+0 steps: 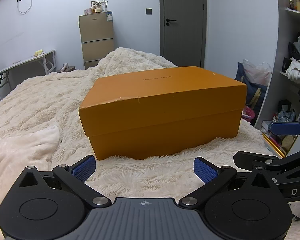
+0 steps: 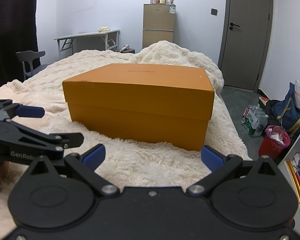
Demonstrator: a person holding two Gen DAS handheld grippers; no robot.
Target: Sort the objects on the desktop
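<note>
A closed orange cardboard box (image 1: 162, 110) with its lid on sits on a cream fluffy blanket (image 1: 50, 100) spread over a bed. My left gripper (image 1: 144, 169) is open just short of the box's near side, blue pads wide apart, nothing between them. The right gripper's arm (image 1: 286, 128) shows at the right edge of the left wrist view. In the right wrist view the same box (image 2: 140, 104) lies straight ahead. My right gripper (image 2: 153, 157) is open too, a little short of the box. The left gripper (image 2: 30, 111) shows at the left there.
A grey door (image 1: 183, 20), a tan fridge (image 1: 97, 38) and a folding table (image 1: 24, 62) stand beyond the bed. On the right are open shelves with clothes (image 1: 298, 66), bags (image 2: 290, 108) and a red bin (image 2: 274, 142) on the floor. A chair (image 2: 30, 60) stands at the left.
</note>
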